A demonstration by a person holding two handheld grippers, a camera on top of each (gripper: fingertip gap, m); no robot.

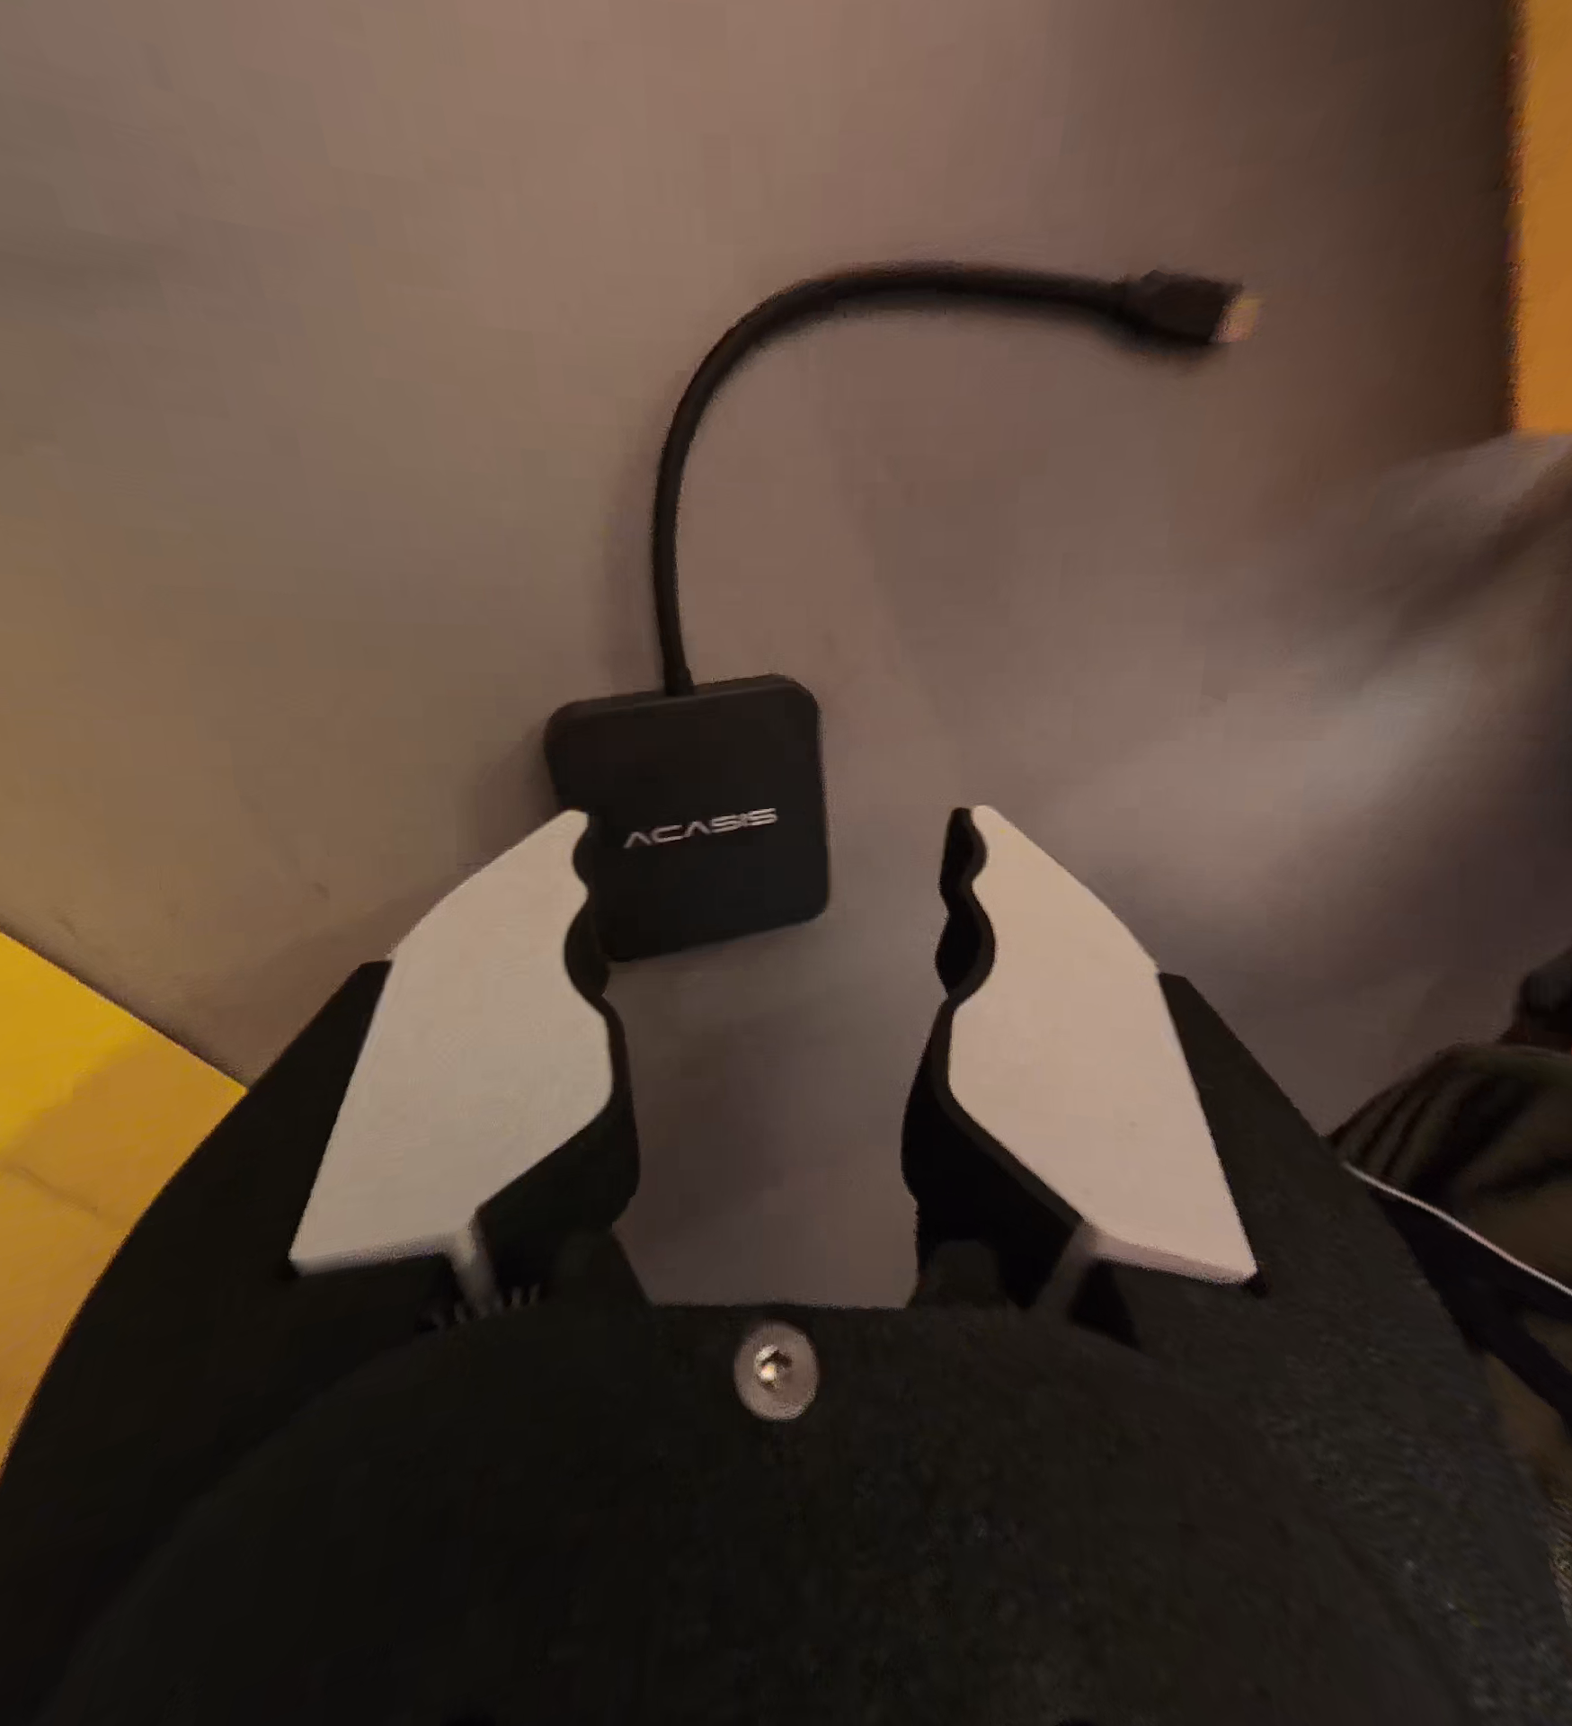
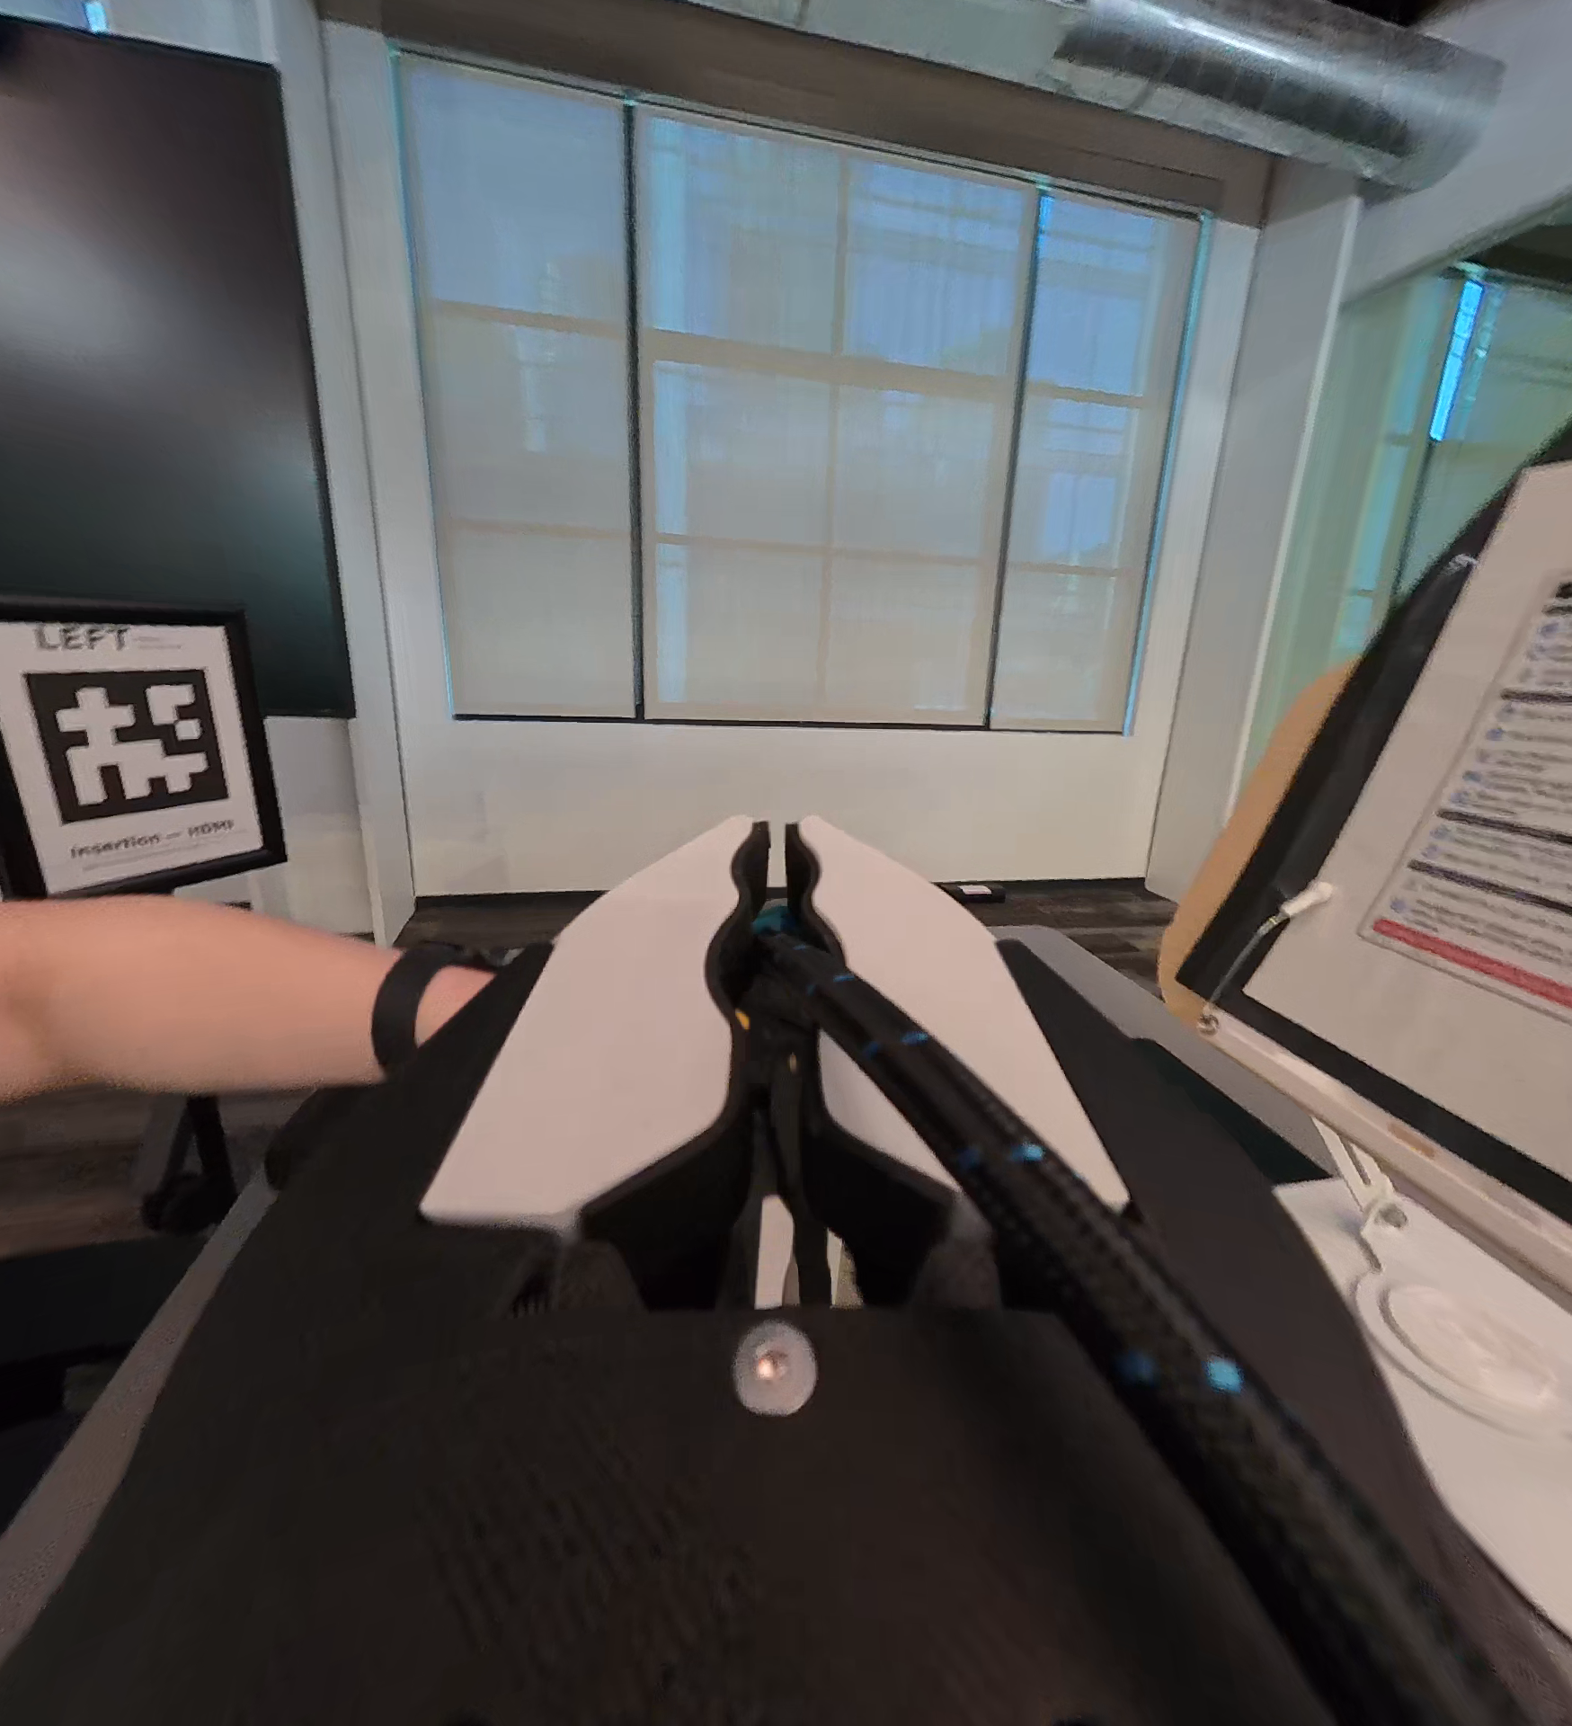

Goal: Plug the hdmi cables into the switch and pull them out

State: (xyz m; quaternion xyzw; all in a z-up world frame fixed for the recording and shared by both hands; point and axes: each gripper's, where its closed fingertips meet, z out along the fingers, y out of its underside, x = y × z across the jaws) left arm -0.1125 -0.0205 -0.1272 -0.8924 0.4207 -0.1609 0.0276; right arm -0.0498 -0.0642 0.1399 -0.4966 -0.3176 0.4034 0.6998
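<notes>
In the left wrist view a flat black square switch (image 1: 693, 813) lies on a grey table (image 1: 296, 467). Its own short black lead curves up and right to a free plug (image 1: 1193, 308). My left gripper (image 1: 768, 822) is open and empty above the switch's near edge; the left fingertip overlaps the switch's left side. In the right wrist view my right gripper (image 2: 775, 831) is shut on a black braided HDMI cable with blue flecks (image 2: 1025, 1158), held up in the air. The cable runs back to the lower right. Its plug is mostly hidden between the fingers.
A yellow surface (image 1: 35, 1121) borders the grey table at left. A framed marker card (image 2: 123, 747) and a dark screen (image 2: 109, 374) stand at the left. A person's forearm (image 2: 156, 999) reaches in. A stand with a printed sheet (image 2: 1510, 794) is at the right. The grippers' ends are close to 25 centimetres from one another.
</notes>
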